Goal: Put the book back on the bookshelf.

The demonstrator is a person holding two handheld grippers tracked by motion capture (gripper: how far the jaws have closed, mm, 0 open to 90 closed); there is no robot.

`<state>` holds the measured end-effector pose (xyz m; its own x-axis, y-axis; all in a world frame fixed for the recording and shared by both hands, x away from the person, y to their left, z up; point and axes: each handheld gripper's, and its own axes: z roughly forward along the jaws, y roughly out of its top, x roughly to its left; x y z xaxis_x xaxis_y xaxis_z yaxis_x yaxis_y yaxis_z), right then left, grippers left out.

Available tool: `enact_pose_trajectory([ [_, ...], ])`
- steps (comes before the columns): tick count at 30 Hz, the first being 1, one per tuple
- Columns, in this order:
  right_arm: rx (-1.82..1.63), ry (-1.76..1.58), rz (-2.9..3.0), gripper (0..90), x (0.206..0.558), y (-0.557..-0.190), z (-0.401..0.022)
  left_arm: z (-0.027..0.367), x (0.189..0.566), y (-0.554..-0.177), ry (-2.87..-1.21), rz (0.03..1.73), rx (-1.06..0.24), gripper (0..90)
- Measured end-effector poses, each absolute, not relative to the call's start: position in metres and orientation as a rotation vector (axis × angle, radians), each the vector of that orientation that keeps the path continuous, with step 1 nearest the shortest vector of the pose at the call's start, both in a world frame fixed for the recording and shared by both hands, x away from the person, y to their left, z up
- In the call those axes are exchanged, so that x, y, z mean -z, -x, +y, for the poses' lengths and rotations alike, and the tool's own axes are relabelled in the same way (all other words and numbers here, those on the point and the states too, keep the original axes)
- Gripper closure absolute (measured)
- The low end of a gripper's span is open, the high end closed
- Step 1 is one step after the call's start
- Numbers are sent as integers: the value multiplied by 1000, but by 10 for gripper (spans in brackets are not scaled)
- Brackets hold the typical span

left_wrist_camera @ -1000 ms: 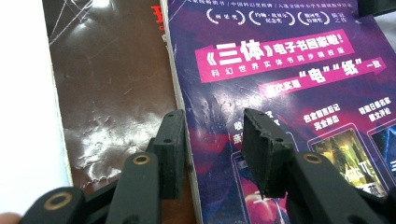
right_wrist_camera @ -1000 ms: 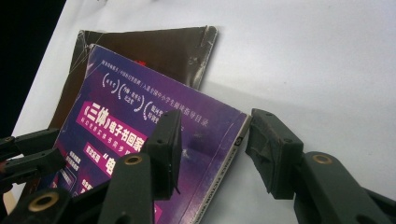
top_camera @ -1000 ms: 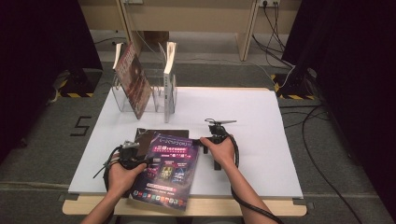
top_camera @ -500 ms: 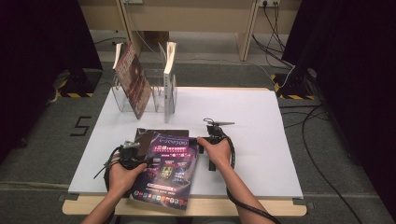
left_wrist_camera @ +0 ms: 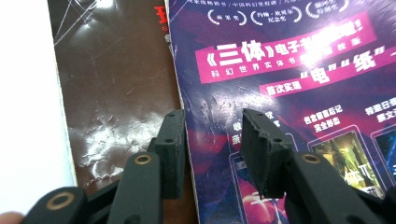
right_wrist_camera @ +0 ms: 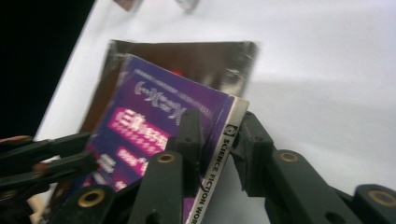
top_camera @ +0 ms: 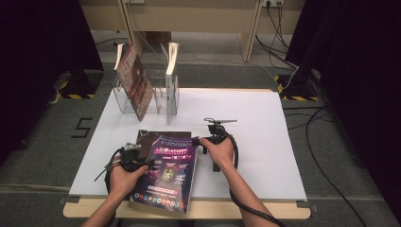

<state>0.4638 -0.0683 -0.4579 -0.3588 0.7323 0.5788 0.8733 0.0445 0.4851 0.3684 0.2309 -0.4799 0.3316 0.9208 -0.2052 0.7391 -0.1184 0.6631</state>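
Note:
A purple magazine [top_camera: 165, 175] lies askew on a dark brown magazine [top_camera: 146, 135] near the table's front, its lower end over the edge. My right gripper [top_camera: 198, 141] is at its upper right corner. In the right gripper view the jaws have just been closing, and my right gripper [right_wrist_camera: 217, 123] is shut on the white spine of the purple magazine [right_wrist_camera: 149, 126], one jaw on the cover and one behind. My left gripper [top_camera: 139, 158] points down at the left edge. There my left gripper [left_wrist_camera: 212, 123] is open, astride the border of purple magazine [left_wrist_camera: 289, 60] and brown magazine [left_wrist_camera: 116, 84].
A clear rack [top_camera: 158, 94] stands at the table's back left with a reddish magazine [top_camera: 135, 80] leaning in it and a second one [top_camera: 172, 80] upright. Bare white table [top_camera: 265, 123] stretches to the right. Cables trail on the floor beyond.
My right gripper has shifted a little left to the purple magazine's corner and its jaws have come together on the spine. The left gripper has stayed where it was.

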Motion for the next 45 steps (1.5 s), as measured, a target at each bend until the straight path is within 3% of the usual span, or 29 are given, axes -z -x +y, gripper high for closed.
enact_pose_trajectory([
  [12, 1261, 1626, -2139, 767, 440, -458, -60, 232, 480, -368, -1917, 1444, -348, 602],
  [29, 1246, 1632, -2127, 778, 447, -455, -58, 233, 480, -368, -1917, 1443, -337, 601],
  [32, 1278, 1620, -2090, 797, 441, -453, -58, 237, 476, -372, -1872, 1434, -302, 575],
  [39, 1413, 1570, -2060, 828, 415, -446, -46, 246, 449, -374, -1786, 1384, -371, 508],
  [45, 1518, 1535, -2147, 829, 391, -440, -35, 248, 444, -372, -1758, 1376, -354, 498],
])
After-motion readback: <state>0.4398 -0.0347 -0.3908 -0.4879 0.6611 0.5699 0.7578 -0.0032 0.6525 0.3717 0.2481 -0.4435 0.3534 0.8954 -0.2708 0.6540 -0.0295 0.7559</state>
